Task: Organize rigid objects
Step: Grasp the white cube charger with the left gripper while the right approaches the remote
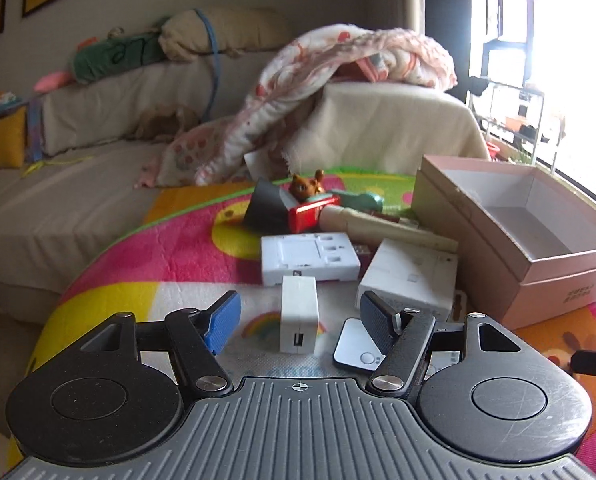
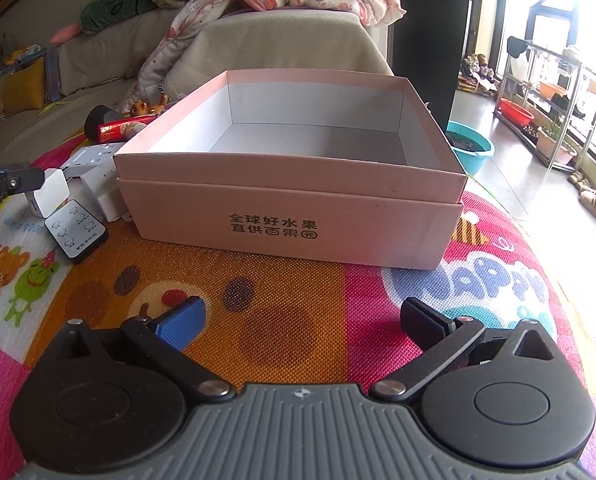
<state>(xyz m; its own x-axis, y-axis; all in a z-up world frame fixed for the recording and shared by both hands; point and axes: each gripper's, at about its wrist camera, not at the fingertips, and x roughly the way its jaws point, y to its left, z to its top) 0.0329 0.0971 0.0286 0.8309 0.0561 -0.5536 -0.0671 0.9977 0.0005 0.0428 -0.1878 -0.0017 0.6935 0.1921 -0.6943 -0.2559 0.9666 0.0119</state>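
A colourful play mat [image 2: 290,320] is carrying the items. A pink box [image 2: 290,216] is sitting at frame centre in the right wrist view. A remote [image 2: 76,234], white charger [image 1: 299,320] and white power strip [image 1: 310,258] are lying left of it, with a red tin [image 1: 314,210] behind them.

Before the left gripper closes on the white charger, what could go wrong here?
1. The small remote lies right beside the white charger, under the left gripper's right finger, which may catch or push it.
2. The white power strip sits just behind the charger, so pushing forward could shove it.
3. The pink box wall is tall; a low carry may hit it.
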